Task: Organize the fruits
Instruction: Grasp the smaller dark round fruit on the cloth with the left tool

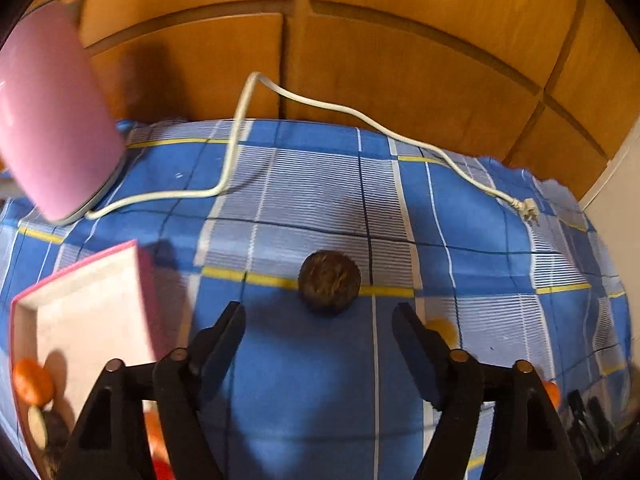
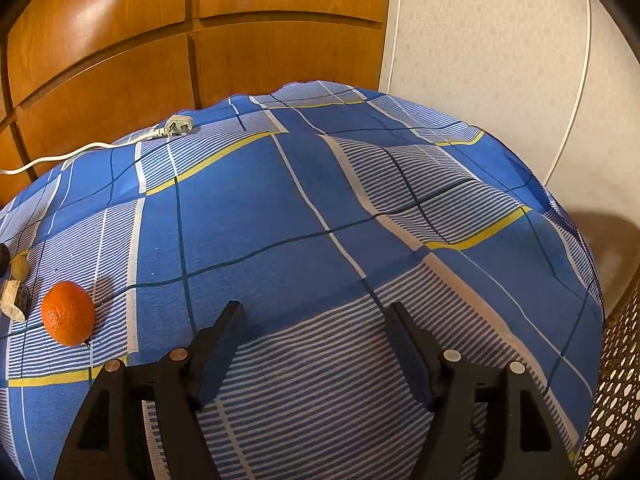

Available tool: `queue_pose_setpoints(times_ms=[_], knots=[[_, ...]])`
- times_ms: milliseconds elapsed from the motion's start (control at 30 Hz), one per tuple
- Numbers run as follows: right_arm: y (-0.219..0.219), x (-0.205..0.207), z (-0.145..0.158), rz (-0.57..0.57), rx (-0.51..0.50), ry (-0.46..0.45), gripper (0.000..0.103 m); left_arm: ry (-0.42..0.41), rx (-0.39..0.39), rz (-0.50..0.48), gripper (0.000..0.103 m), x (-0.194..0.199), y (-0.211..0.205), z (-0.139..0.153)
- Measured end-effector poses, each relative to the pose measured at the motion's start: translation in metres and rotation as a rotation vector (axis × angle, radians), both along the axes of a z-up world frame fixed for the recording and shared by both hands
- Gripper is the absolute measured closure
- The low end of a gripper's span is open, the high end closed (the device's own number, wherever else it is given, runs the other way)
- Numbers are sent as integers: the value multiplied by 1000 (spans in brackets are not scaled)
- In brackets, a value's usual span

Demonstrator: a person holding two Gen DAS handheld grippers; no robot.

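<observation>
Task partly done, by the look of it. The shallow pink-rimmed rectangular tray [image 1: 86, 304] at the table's left already holds a small orange citrus fruit [image 1: 33, 381] near its close end, plus a pale oval piece and something dark beside it (cut off by the frame edge; cannot identify). The rest of the tray floor is bare.

Still loose on the blue plaid tablecloth [image 1: 304, 392]: a round brown fuzzy fruit [image 1: 329, 281], likely a kiwi, lying just ahead of the left gripper [image 1: 319, 316] and between the lines of its fingers. The fingers are spread wide, holding nothing. A yellowish blur sits behind the right-hand finger; unclear.

Right gripper [image 2: 313, 316] is likewise wide apart and empty, over bare cloth. A loose bright orange tangerine [image 2: 68, 313] lies well to its left, with small dark and pale pieces [image 2: 15, 295] beyond it at the frame edge.

Judgement: at least two fruits left to tray, kiwi the nearest candidate.

Non-task clutter: pink rounded appliance [image 1: 52, 120], white power cord [image 1: 320, 106].
</observation>
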State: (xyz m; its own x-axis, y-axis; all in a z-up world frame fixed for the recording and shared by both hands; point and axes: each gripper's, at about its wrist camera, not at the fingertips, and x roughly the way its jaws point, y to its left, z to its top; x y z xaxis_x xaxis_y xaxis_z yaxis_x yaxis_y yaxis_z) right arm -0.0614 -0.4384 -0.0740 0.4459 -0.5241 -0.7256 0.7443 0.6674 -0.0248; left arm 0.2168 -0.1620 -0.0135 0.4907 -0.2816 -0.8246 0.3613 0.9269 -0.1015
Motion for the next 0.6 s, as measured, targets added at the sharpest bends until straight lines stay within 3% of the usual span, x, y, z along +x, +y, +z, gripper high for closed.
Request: queue_pose_setpoints(times_ms=[200,267,300,433,600], knots=[[0,0,0,1,-2,1,29,45,42,9,28,27,-20,-22],[0,0,0,0,-2,1,29,78,57,3,53,32,-24,-31],[0,0,0,1,-2,1,29,43,70,7,59,30,-25,-30],[0,0,0,1,-5,1,29,61,11,-4,61,20,-22,-21],[-1,0,-1,3,-8,3,29,12,-46,-35,61,-13,-8,7]])
